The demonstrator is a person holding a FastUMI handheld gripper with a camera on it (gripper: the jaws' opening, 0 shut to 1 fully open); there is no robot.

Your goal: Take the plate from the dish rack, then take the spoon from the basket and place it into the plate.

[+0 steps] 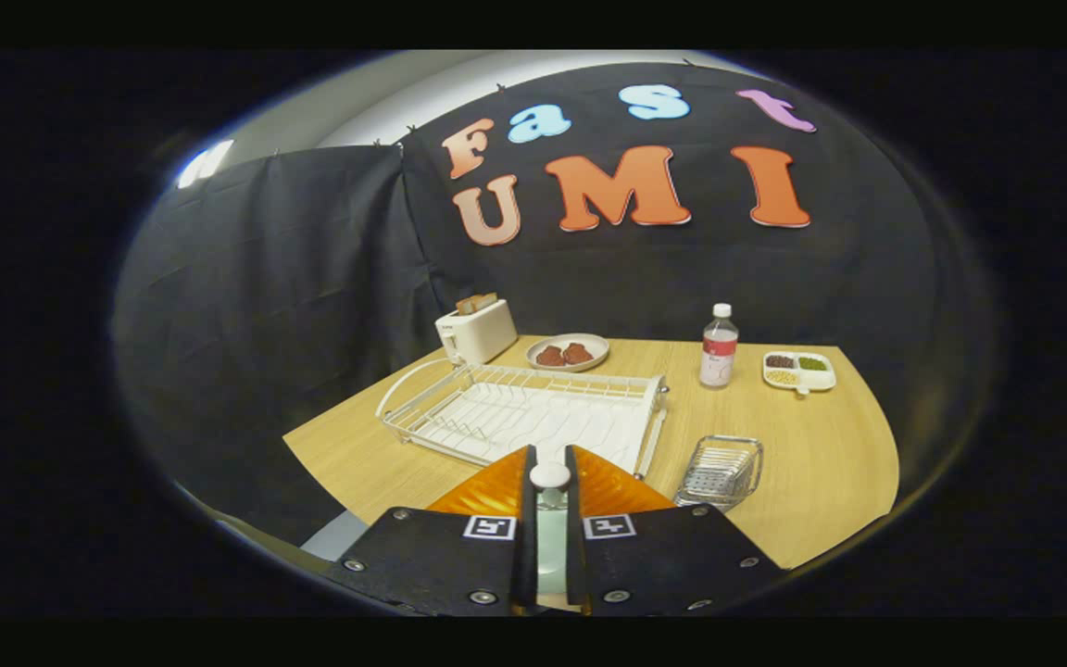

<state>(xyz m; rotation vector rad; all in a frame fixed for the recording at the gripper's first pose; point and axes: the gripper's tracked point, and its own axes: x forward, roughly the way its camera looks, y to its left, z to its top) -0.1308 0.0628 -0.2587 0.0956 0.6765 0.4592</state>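
My gripper point(549, 456) hovers above the near side of the wooden table point(821, 463), its orange fingers point(487, 491) nearly closed. A small white rounded end, seemingly the spoon point(549, 476), is pinched between them. Below it a pale green-grey strip fills the narrow gap; I cannot tell whether it is the spoon's handle or the plate beneath. Just beyond the fingers lies the white wire dish rack point(387, 408) with no dishes in its slots. The small metal wire basket point(721, 468) stands to the right of the fingers and looks empty.
Behind the rack stand a white toaster point(476, 332) holding bread and a round dish point(568, 352) with two brown pieces of food. A bottle point(719, 347) with a red label and a white divided tray point(799, 371) of beans stand at the far right.
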